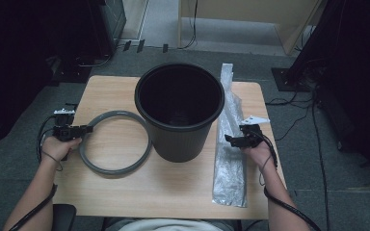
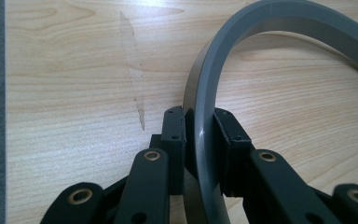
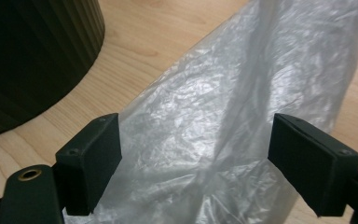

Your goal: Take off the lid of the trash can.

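My left tool [image 2: 199,140] grips a grey ring [image 1: 116,142] while my right tool [image 3: 193,161] hangs open over a clear plastic bag [image 1: 230,144], either side of a black bin [image 1: 179,110] on the table [image 1: 125,185].

In the left tool's view I see both jaws clamped on the ring's [image 2: 205,93] upright wall, one pad inside and one outside; the ring lies flat on the table's left half, just beside the bin. In the right tool's view my jaws stand wide apart above the crumpled bag [image 3: 223,116], which stretches in a long strip along the table's right side, near the bin's ribbed wall [image 3: 32,60]. I cannot tell whether those jaws touch the plastic.
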`<state>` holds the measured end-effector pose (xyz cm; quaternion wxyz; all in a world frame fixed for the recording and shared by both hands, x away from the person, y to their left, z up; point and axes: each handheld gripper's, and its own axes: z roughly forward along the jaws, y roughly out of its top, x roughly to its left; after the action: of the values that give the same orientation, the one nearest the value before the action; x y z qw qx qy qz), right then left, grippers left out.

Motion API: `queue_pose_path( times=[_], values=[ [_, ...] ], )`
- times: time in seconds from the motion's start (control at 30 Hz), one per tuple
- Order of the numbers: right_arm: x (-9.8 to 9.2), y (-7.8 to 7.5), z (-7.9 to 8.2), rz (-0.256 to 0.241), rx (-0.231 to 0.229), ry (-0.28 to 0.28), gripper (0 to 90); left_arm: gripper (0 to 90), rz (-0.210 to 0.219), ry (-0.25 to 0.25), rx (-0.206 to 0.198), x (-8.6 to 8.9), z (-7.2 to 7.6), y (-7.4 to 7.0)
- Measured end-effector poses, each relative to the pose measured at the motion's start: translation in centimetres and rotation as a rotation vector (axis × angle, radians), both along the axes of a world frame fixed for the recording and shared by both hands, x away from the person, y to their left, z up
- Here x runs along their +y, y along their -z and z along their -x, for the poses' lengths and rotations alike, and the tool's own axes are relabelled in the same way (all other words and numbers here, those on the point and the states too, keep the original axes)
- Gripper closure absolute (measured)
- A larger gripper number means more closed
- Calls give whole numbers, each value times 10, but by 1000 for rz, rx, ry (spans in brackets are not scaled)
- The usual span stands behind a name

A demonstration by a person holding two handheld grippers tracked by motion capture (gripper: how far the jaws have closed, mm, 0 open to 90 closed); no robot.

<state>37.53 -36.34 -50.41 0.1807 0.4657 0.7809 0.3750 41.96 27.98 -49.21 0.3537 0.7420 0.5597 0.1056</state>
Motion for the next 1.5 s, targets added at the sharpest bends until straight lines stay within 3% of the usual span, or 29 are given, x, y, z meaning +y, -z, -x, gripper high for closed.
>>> queue_pose_path(
  times=[0.33, 0.53, 0.73, 0.97, 1.03, 1.17, 1.23, 1.27, 1.5],
  values=[
    [-14, 5, -4, -2, -15, 52, 186, 753, -10, 2, 14, 0, -2, 10],
    [-23, 9, -5, -7, -5, 78, 188, 742, 3, 3, 3, 2, -1, 12],
    [-23, 18, -5, 9, 36, 54, 187, 724, 23, -1, 6, 4, -1, 13],
    [-22, 20, -4, 9, 25, 49, 180, 636, 20, 8, -6, 4, 0, 13],
    [-21, 21, -2, 13, 9, 48, 172, 626, 2, 14, -8, 4, 0, 12],
    [-19, 22, -2, 40, 2, 44, 172, 584, 7, 12, -30, 3, 1, 9],
    [-18, 22, -2, 42, -1, 37, 192, 551, 14, 7, -48, 3, 1, 6],
    [-18, 22, -1, 40, -9, 25, 248, 543, 30, 4, -57, 3, 2, 4],
    [-17, 21, 1, 31, -16, 31, 320, 482, 46, -4, -65, 3, 4, 1]
  ],
)
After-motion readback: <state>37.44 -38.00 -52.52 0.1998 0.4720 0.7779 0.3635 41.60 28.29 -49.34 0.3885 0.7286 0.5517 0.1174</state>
